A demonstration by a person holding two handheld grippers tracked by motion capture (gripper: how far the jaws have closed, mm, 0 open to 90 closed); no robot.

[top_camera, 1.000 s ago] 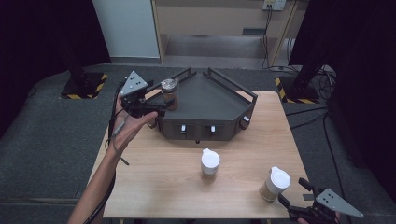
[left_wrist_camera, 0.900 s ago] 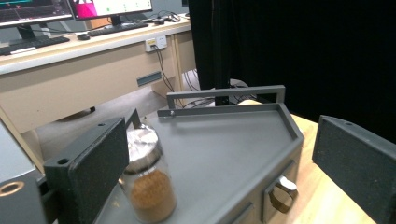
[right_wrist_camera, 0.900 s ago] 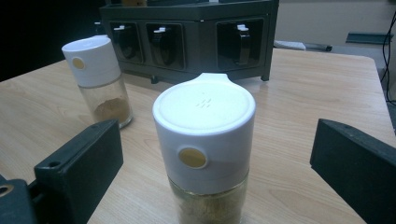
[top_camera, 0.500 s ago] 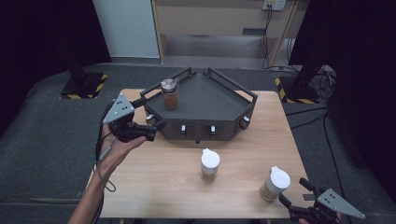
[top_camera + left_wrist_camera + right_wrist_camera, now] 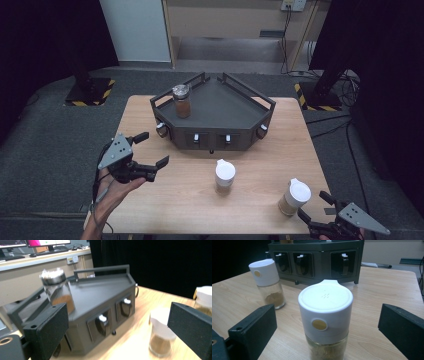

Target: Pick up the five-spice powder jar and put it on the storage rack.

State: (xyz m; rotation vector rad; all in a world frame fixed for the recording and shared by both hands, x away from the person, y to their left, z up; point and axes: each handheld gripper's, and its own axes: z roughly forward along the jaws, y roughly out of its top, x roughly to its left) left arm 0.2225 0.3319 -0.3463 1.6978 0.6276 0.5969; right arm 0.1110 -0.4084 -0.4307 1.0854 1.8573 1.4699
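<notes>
At the surface's [image 5: 150,120] left edge, the left gripper [image 5: 149,151] hovers empty with jaws spread wide. Farther in, a metal-lidded spice jar [image 5: 181,100] stands on the dark rack [image 5: 235,107]. A white-capped jar [image 5: 225,176] stands mid-surface. Rightmost, the right gripper [image 5: 315,209], wide open, sits just beside another white-capped jar [image 5: 294,197], not touching it.

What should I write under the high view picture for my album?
Open left gripper and open right gripper flank two white-capped spice jars before a dark rack.
</notes>
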